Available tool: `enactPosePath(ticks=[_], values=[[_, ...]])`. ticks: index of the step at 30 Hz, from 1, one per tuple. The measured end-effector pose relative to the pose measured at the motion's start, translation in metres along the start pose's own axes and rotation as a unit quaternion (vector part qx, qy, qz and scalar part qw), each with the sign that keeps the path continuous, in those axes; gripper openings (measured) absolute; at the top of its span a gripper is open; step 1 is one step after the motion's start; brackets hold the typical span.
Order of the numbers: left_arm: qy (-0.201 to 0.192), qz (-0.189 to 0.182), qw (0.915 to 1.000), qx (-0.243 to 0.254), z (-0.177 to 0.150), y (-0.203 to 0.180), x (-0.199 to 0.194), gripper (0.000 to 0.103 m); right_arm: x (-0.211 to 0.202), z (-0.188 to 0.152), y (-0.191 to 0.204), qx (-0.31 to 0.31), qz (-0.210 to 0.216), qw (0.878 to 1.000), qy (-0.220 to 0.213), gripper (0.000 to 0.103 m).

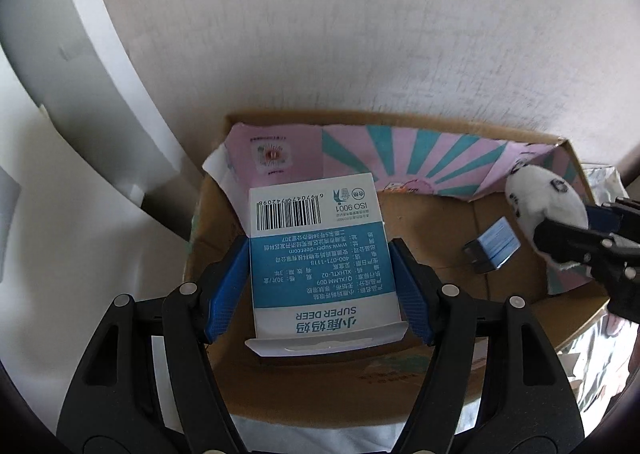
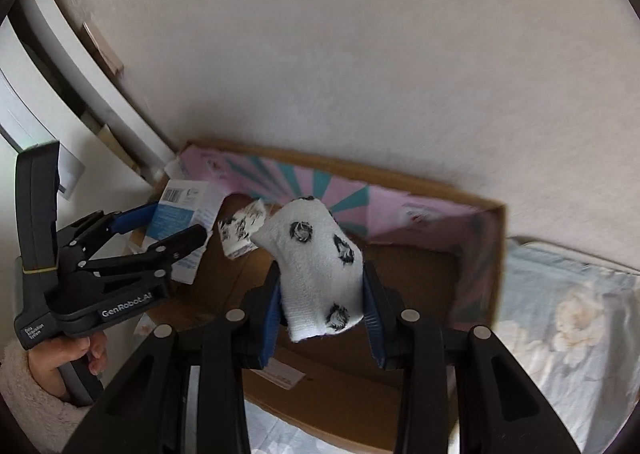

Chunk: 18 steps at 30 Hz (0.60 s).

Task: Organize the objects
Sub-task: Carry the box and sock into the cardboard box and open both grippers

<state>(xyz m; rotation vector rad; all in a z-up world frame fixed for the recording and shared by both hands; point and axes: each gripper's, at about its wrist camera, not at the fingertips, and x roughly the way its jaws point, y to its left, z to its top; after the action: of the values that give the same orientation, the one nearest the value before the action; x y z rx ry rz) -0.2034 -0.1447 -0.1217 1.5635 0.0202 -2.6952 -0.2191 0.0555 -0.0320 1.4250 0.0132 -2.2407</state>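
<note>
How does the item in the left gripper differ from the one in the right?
The blue-and-white box is rigid, flat-sided and printed; the sock is soft, rounded, white with dark spots. The left gripper holds the box; the right gripper holds the sock. Both are over the cardboard box.

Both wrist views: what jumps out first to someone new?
The blue-and-white printed carton, barcode upside down, is clamped in the left gripper over the open brown cardboard box. To its right, the right gripper pinches a white fuzzy sock with black spots above the same box. The box's pink-and-teal sunburst lining along the far wall also catches the eye.
</note>
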Motion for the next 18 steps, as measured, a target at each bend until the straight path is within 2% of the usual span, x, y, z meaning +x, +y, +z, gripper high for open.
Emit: enactPosePath(ticks=[10, 11, 12, 13, 14, 16, 18], values=[[0.008, -0.008, 0.9999, 0.009, 0.0, 0.002, 0.008, 0.069, 0.015, 0.0, 0.006, -0.004, 0.022, 0.999, 0.028, 0.034], [0.007, -0.017, 0.9998, 0.007, 0.001, 0.003, 0.007, 0.072, 0.015, 0.001, 0.007, -0.007, 0.025, 0.999, 0.03, 0.037], [0.006, -0.027, 0.9996, 0.004, 0.002, 0.004, 0.006, 0.089, 0.014, 0.003, 0.008, -0.007, 0.029, 0.999, 0.03, 0.04], [0.004, -0.035, 0.9994, 0.001, 0.002, 0.005, 0.003, 0.102, 0.013, 0.002, 0.007, -0.006, 0.032, 0.999, 0.028, 0.05], [-0.002, -0.036, 0.9993, -0.002, 0.003, 0.007, -0.001, 0.103, 0.01, 0.001, 0.005, -0.006, 0.029, 0.999, 0.025, 0.071], [-0.01, -0.036, 0.9993, -0.002, 0.003, 0.01, -0.007, 0.103, 0.004, -0.001, 0.001, -0.011, 0.011, 1.0, 0.016, 0.095], [-0.016, -0.032, 0.9994, 0.0, 0.001, 0.01, -0.015, 0.103, 0.001, -0.003, -0.002, -0.015, 0.002, 1.0, 0.013, 0.095]])
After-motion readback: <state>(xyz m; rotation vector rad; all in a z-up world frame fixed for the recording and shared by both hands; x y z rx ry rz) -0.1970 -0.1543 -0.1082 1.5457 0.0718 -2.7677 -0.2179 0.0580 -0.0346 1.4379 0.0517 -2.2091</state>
